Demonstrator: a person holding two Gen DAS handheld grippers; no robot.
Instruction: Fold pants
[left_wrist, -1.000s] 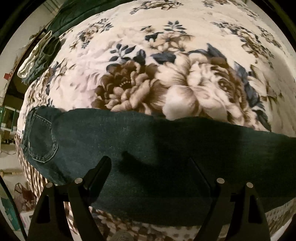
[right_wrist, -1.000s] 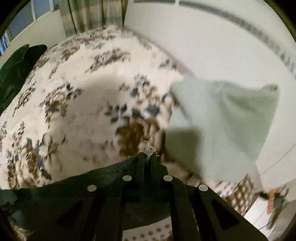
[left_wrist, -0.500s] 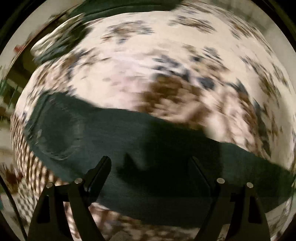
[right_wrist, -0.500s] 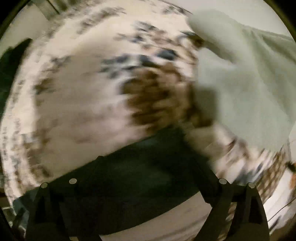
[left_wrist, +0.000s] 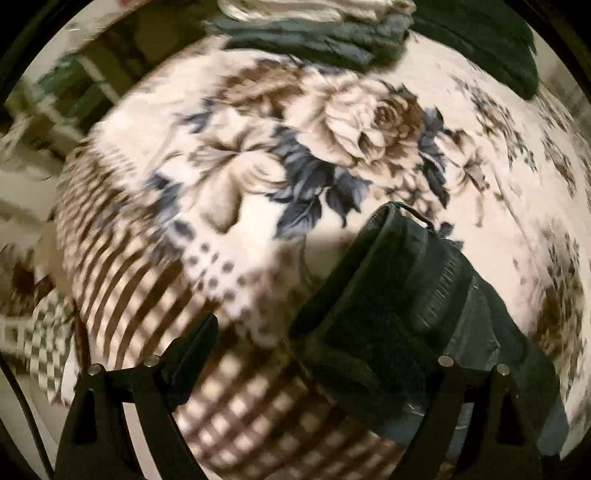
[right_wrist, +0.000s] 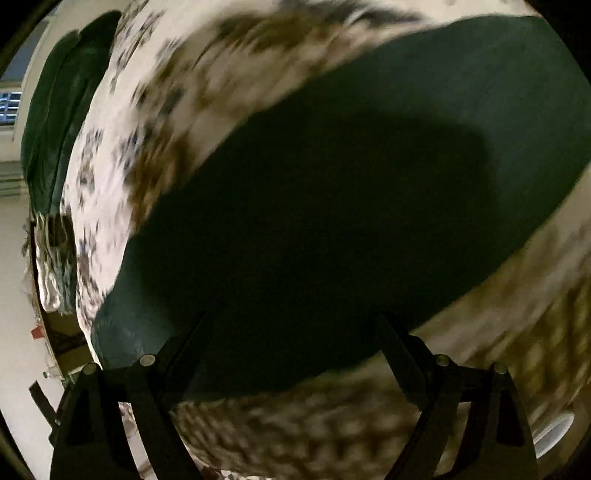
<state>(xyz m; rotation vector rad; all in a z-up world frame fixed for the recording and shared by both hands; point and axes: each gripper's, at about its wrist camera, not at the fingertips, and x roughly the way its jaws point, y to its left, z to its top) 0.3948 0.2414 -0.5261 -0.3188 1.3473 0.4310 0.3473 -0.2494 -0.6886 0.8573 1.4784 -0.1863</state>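
Dark jeans lie on a floral blanket (left_wrist: 258, 166). In the left wrist view the waist end of the jeans (left_wrist: 399, 295) with a belt loop sits at lower right; my left gripper (left_wrist: 314, 339) is open, its right finger over the denim, its left finger over the checked blanket border. In the right wrist view a long dark stretch of the jeans (right_wrist: 351, 203) fills the middle; my right gripper (right_wrist: 295, 336) is open and empty just above it, near the denim's front edge.
A stack of folded clothes (left_wrist: 314, 33) and a dark green garment (left_wrist: 491, 48) lie at the far side of the bed; the green garment also shows in the right wrist view (right_wrist: 59, 110). The checked bed edge (left_wrist: 122, 277) drops off at left.
My right gripper was shut on the jeans' hem a second ago and is now open, swung over the leg. My left gripper has moved to the waist end. Both views are motion-blurred.
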